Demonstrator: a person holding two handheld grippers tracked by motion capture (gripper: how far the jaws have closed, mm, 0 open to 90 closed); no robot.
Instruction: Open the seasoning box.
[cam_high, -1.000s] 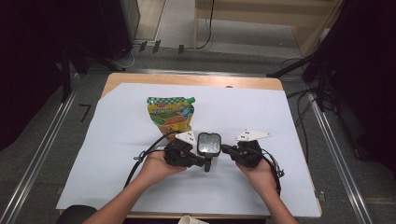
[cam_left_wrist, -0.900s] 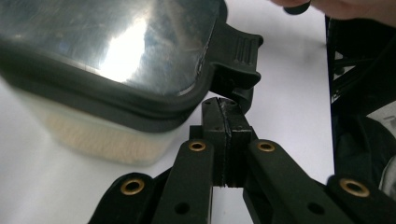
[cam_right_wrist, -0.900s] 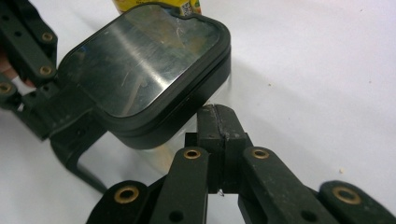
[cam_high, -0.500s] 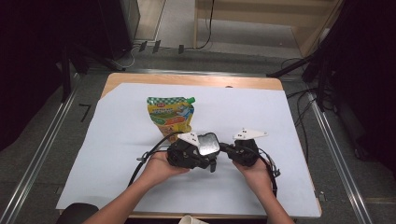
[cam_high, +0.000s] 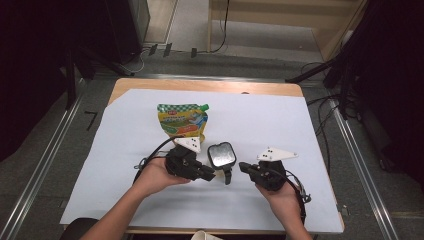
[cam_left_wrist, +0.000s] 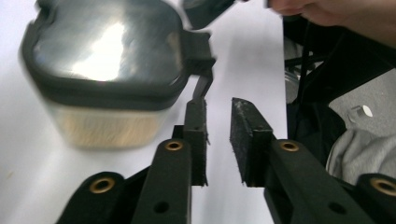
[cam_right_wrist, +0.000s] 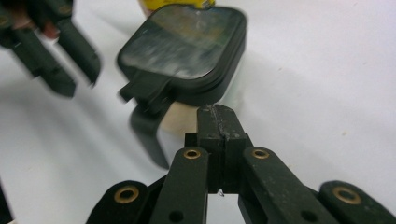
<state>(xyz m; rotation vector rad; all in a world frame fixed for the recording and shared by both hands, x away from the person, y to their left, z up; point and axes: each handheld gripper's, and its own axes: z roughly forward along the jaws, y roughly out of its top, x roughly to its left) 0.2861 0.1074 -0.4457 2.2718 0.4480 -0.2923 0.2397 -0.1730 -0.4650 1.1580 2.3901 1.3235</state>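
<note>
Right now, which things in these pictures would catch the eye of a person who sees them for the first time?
First, the square container with a shiny lid, which stands on the white table cover between the left gripper and the right gripper. Behind it lies a bright yellow and green pouch. The left jaws have just been opening with nothing between them; the right jaws are shut and empty.

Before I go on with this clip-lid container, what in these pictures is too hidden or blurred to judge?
- What is inside the container: the reflective lid covers it in the high view; glare and blur in both gripper views.
- Whether its latch is locked: smeared in the right gripper view, tiny from above.
- Print on the pouch: too small in the high view; the container hides most of it in the right gripper view.
- Left gripper: motion-blurred in the right gripper view.
</note>
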